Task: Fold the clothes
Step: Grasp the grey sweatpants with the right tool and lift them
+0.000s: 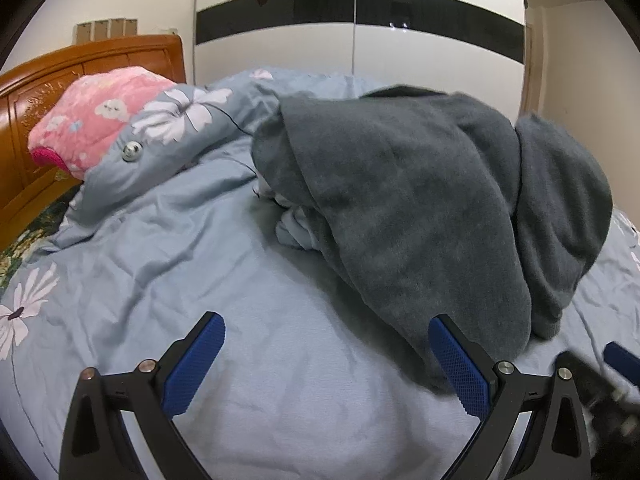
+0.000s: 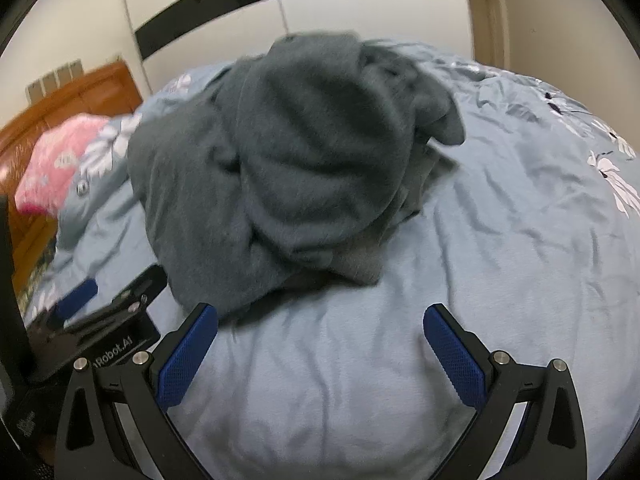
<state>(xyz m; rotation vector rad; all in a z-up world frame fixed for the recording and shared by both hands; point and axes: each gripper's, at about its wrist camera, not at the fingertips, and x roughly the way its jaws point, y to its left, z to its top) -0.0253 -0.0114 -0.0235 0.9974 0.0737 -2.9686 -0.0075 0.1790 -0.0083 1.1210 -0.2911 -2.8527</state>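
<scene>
A dark grey fleece garment (image 1: 420,200) lies in a crumpled heap on the light blue floral bedspread (image 1: 200,260). It also shows in the right wrist view (image 2: 288,168), bunched at the middle of the bed. My left gripper (image 1: 326,344) is open and empty, just in front of the garment's near edge; its right finger (image 1: 460,364) is close to the cloth. My right gripper (image 2: 320,336) is open and empty, a little short of the heap. The left gripper's body (image 2: 104,316) shows at the left of the right wrist view.
A pink patterned pillow (image 1: 92,116) lies at the back left against an orange wooden headboard (image 1: 60,68). A white wardrobe with a black stripe (image 1: 360,32) stands behind the bed. The bedspread (image 2: 500,240) stretches wrinkled to the right.
</scene>
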